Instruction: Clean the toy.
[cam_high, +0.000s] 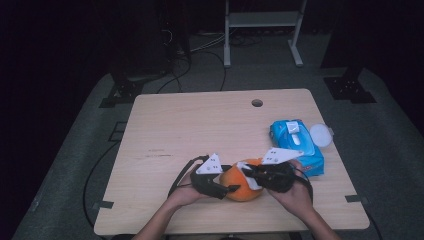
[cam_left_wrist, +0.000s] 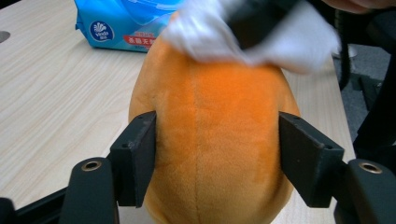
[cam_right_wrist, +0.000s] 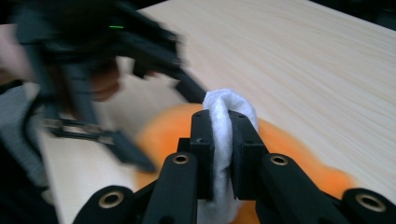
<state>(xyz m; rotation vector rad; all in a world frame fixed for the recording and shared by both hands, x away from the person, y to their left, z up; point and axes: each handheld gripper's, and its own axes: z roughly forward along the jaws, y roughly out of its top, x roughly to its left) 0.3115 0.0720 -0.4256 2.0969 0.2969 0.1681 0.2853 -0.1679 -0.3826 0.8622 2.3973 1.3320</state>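
An orange plush toy (cam_high: 239, 189) lies near the table's front edge. My left gripper (cam_left_wrist: 217, 158) has a black pad on each side of the toy, and both pads press into the plush, so it is shut on it. In the high view the left gripper (cam_high: 229, 189) comes at the toy from the left. My right gripper (cam_right_wrist: 222, 135) is shut on a folded white wipe (cam_right_wrist: 224, 105). It holds the wipe (cam_left_wrist: 205, 35) against the top of the toy (cam_right_wrist: 289, 144), on the toy's right side in the high view.
A blue pack of wet wipes (cam_high: 298, 146) lies to the right on the wooden table (cam_high: 200, 125), with a round white lid (cam_high: 320, 135) beside it. The table has a cable hole (cam_high: 257, 103) near its far edge. Cables trail from both grippers.
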